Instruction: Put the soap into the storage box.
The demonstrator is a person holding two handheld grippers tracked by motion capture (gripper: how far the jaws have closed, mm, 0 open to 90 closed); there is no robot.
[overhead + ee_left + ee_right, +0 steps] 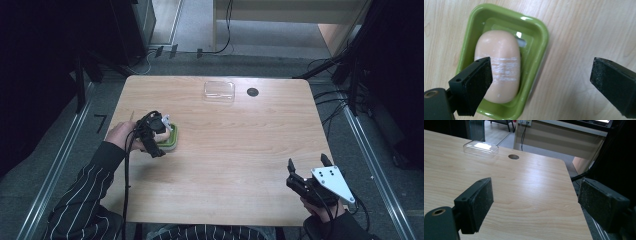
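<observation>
A pale peach soap bar (499,70) lies in a green soap dish (535,47) on the wooden table. White scrape marks cross the bar's middle. My left gripper (541,77) hovers above the dish with its jaws wide apart and nothing between the pads; one pad overlaps the bar's left side in this view. From above, the left gripper (152,135) sits over the green dish (172,140) at the table's left. My right gripper (307,167) rests near the front right corner, open and empty, and in its own view the right gripper (534,202) points across bare tabletop.
A clear plastic lid (219,91) lies at the table's far edge, with a round cable hole (252,92) beside it. The same clear lid (481,148) and hole (513,157) appear far off in the right gripper view. Cables run along the floor on the right.
</observation>
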